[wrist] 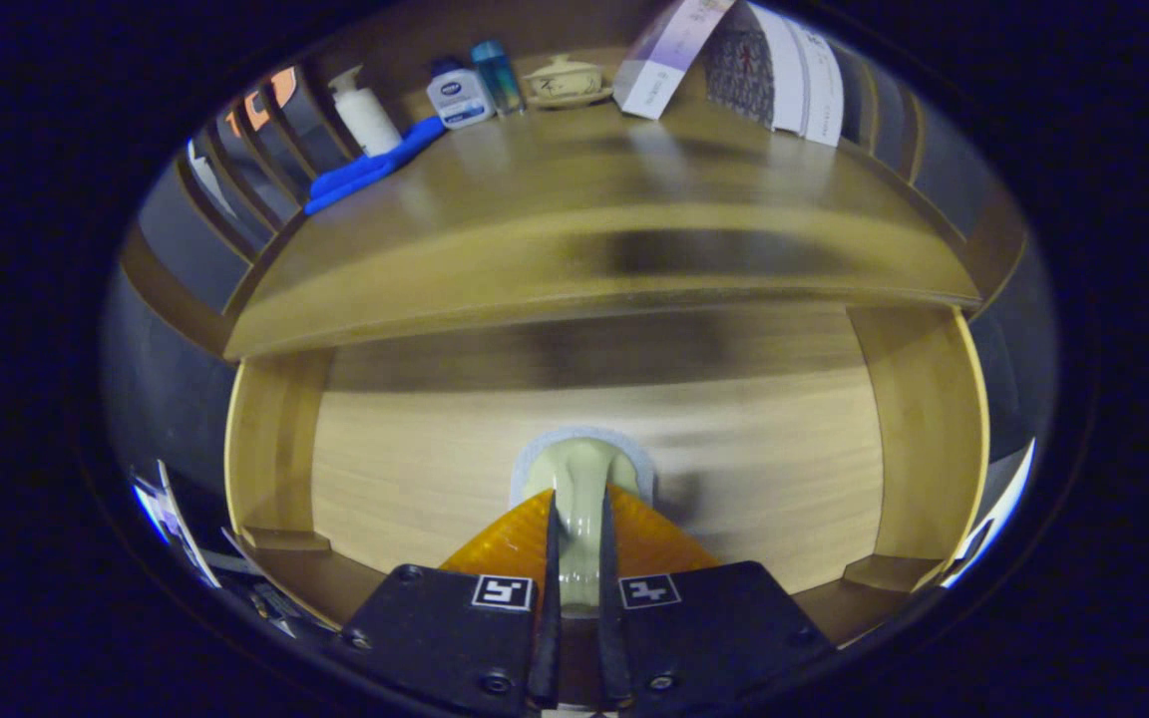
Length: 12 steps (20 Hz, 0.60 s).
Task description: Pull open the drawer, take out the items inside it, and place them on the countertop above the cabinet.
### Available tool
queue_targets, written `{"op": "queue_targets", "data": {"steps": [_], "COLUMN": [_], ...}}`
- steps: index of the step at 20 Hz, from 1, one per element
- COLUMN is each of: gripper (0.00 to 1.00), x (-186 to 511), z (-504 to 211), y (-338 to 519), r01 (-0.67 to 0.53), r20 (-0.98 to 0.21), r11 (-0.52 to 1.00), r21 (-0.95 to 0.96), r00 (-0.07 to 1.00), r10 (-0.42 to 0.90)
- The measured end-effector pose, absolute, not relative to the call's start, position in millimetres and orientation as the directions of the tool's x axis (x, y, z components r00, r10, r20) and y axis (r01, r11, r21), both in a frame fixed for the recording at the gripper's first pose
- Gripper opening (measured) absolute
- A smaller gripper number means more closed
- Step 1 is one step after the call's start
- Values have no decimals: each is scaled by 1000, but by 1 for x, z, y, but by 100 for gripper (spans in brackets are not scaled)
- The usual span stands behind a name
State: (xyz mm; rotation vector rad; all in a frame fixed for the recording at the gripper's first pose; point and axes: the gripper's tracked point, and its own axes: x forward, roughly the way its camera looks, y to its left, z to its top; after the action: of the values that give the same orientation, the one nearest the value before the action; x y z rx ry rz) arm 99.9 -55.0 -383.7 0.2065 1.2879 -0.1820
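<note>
No text on any item [459,95] reads clearly.

Drawer [594,449]: light wood, pulled open beneath counter [574,199], pale bare floor, side walls visible left and right.
Item [584,489]: pale greenish, rounded top, on grey-white backing; stands upright between tool [575,558] fingers, both fingers pressing on it, above drawer floor.
Counter: brown wood, glossy, overhanging drawer.
</note>
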Motion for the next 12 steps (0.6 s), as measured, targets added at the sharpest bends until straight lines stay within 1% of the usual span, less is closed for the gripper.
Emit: {"op": "queue_targets", "data": {"steps": [8, 12], "gripper": [18, 18], "x": [115, 125], "z": [-301, -270], "y": [-68, -59], "r01": [231, 192], "r20": [-914, -885], "r11": [971, 980], "r21": [54, 52], "r00": [403, 463], "r10": [-45, -44]}}
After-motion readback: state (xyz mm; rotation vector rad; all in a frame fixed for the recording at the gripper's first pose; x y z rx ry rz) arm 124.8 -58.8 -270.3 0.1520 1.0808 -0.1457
